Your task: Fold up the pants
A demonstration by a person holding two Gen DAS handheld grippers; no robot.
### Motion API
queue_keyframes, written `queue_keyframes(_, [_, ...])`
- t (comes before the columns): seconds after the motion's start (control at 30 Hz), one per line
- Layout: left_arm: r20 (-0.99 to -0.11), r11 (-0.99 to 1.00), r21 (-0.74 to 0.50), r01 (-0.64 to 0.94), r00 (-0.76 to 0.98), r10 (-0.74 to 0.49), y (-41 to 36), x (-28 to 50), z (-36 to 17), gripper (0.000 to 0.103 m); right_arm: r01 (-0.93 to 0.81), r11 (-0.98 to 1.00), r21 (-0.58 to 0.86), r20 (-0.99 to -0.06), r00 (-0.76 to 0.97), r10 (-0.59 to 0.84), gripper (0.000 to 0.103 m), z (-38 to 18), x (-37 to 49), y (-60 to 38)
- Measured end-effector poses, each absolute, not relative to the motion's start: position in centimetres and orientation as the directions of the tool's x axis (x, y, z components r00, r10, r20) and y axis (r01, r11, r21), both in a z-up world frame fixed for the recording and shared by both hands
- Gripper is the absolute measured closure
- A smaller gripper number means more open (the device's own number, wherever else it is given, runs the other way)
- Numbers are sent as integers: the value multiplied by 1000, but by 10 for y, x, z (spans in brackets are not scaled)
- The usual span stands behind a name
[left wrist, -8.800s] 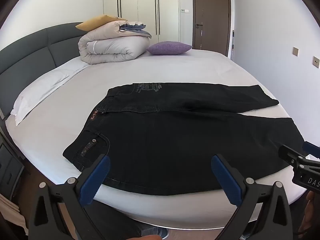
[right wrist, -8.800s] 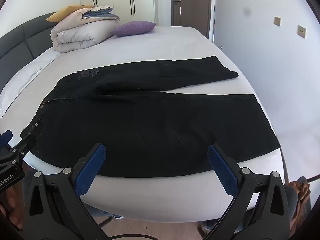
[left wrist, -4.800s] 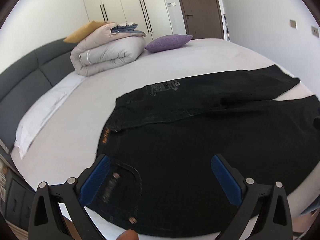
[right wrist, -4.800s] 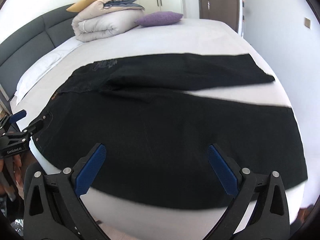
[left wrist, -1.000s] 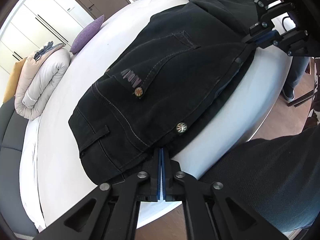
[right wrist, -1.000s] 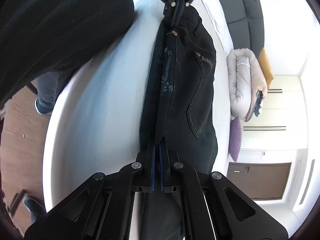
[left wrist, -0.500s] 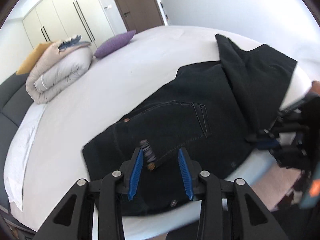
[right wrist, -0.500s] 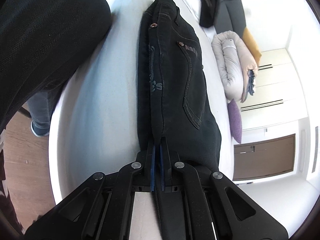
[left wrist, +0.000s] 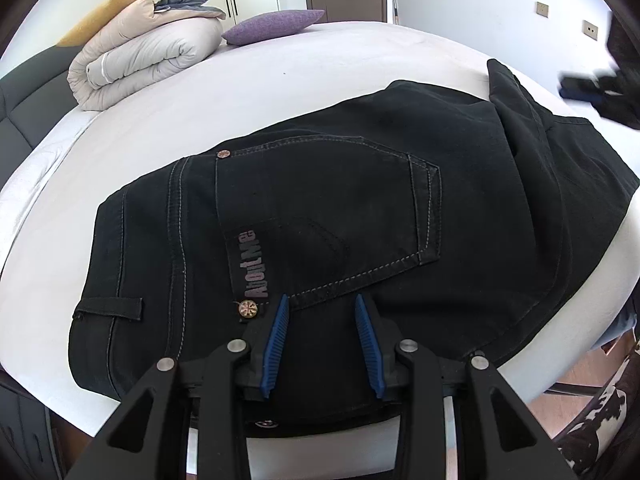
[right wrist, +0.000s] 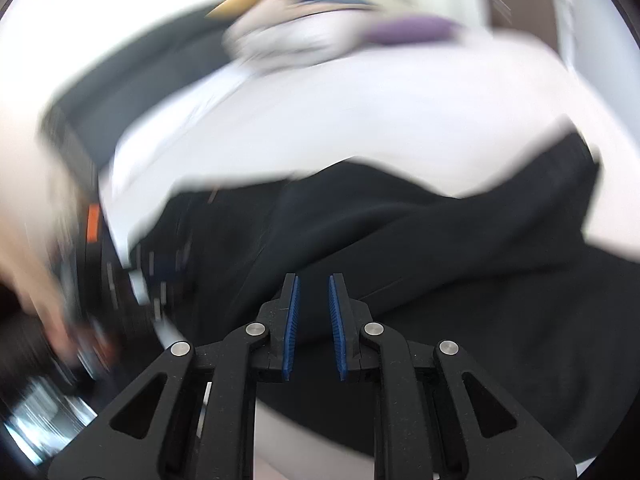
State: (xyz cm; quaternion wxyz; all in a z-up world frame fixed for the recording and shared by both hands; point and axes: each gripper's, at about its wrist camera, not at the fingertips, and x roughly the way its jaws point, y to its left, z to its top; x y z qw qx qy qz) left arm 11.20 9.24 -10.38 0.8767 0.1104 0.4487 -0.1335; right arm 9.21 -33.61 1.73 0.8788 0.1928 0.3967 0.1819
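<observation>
The black pants (left wrist: 360, 200) lie folded lengthwise on the white bed (left wrist: 280, 80), back pocket and grey logo facing up, waistband at the left, legs running right. My left gripper (left wrist: 319, 300) is open and empty just above the near edge by the pocket. The right wrist view is blurred; my right gripper (right wrist: 312, 280) is open by a narrow gap and empty above the pants (right wrist: 440, 248). The right gripper also shows blurred at the far right of the left wrist view (left wrist: 592, 88).
A rolled beige duvet (left wrist: 144, 48) and a purple pillow (left wrist: 276, 24) sit at the back of the bed. A dark grey headboard (left wrist: 24, 96) is at the left. Wardrobes and a brown door stand behind. The bed's rounded edge drops to wooden floor at right (left wrist: 580, 380).
Both grippers have let go of the pants, which now lie folded leg over leg. The left gripper opened wider and drew back; the right gripper opened and is swinging fast.
</observation>
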Motion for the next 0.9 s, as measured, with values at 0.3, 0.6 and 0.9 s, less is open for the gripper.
queue_keyframes(0.3, [-813,946,55,320,564,-143,98,103,-106,64,181,508,842,-456,743,490,31,-25,177,-499])
queue_keyframes(0.6, [-813,945,60,321,566,-141,99,102,-105,64,309,369,877,-472,699,536,37,-83,206,-497])
queue_keyframes(0.9, [-812,945,63,321,566,-138,97,102,-105,64,240,167,956,-292,778,556,37,-89,218,-526])
